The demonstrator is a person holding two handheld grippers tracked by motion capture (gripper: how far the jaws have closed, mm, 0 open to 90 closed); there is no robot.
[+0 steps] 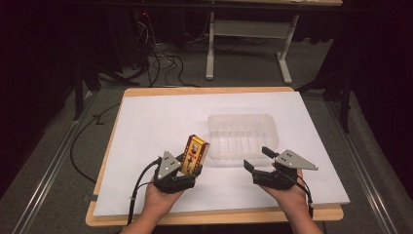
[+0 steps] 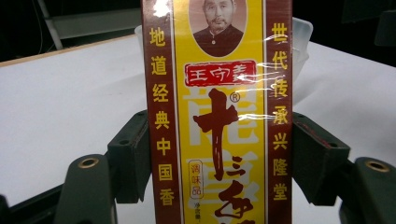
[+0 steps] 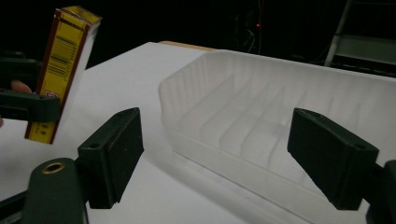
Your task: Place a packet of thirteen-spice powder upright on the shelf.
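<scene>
On my left gripper view the box fills the front: a red banner reads 王守義, below it a large 十三香 with an ® mark. I read 地道经典中国香 down its left brown strip, 世代传承兴隆堂 down the right, and a small tag 调味品. Its side print in the right gripper view is too small to read.

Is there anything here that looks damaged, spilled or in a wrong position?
Nothing stands out. The left gripper holds the yellow box upright, slightly tilted, with no visible dents. The clear plastic tray lies flat and empty on the white sheet. The right gripper is open and holds nothing.
</scene>
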